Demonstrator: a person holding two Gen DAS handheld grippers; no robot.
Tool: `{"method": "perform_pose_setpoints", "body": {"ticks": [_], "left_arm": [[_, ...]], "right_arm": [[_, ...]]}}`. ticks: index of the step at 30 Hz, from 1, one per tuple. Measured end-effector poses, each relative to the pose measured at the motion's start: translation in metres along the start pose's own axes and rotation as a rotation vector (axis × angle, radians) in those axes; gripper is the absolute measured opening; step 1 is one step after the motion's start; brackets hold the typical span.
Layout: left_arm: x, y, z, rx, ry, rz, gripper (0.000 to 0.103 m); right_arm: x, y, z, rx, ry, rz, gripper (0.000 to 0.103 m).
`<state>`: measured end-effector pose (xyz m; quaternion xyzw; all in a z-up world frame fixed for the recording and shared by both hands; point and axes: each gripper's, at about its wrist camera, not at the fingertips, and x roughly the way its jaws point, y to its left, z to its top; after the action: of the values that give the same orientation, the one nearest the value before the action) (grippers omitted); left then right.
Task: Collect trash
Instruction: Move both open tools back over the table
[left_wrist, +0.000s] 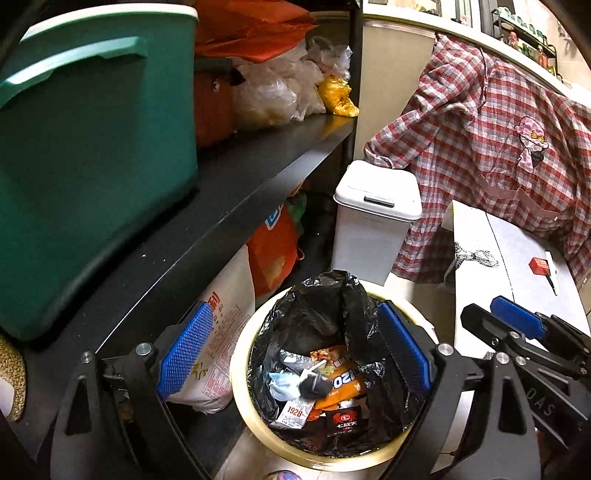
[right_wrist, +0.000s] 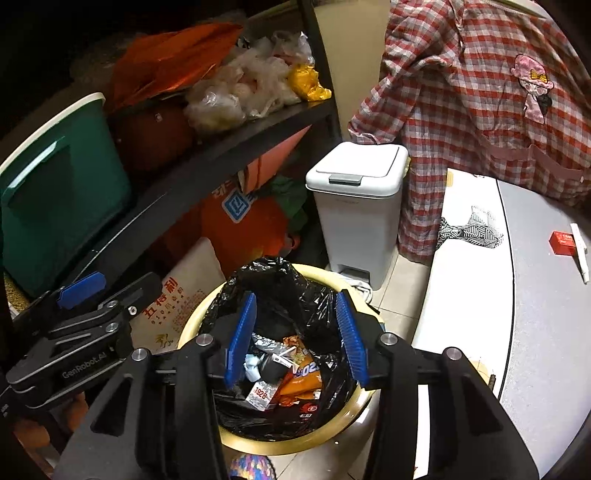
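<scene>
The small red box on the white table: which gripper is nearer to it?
Right. The right gripper hangs over the bin's table side; the left gripper sits shelf-side, farther from the red box.

bins: 2 (right_wrist: 273, 446) (right_wrist: 356, 206) | tongs: 2 (left_wrist: 295, 354) (right_wrist: 297, 339) | shirts: 1 (right_wrist: 480, 92)

Cream round bin (left_wrist: 240, 369) lined with black bag (left_wrist: 325, 306), upright on floor, wrappers (left_wrist: 343, 384) heaped inside.

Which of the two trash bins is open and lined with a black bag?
The round cream-rimmed bin nearest the claws: no lid, black bag, wrappers inside. The white pedal bin behind it has its lid shut.
</scene>
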<state>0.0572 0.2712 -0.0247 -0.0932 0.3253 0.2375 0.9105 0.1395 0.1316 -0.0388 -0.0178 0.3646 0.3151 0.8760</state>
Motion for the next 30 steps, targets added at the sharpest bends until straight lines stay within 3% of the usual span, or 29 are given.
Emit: {"method": "perform_pose_setpoints", "body": {"ticks": [11,20,26,30], "left_arm": [[-0.008,-0.007,0.002,0.006,-0.013,-0.007,0.088],[-0.025,-0.030,0.006,0.007,-0.045,-0.054,0.088],[-0.035,-0.056,0.014,-0.002,-0.084,-0.103,0.088],[-0.041,-0.084,0.026,-0.017,-0.144,-0.138,0.089]], "right_arm": [[-0.020,-0.006,-0.003,0.007,-0.029,-0.023,0.048],[-0.059,-0.026,-0.002,0.015,-0.092,-0.077,0.062],[-0.097,-0.065,-0.002,0.011,-0.180,-0.156,0.067],[-0.120,-0.112,0.000,0.052,-0.274,-0.240,0.069]]}}
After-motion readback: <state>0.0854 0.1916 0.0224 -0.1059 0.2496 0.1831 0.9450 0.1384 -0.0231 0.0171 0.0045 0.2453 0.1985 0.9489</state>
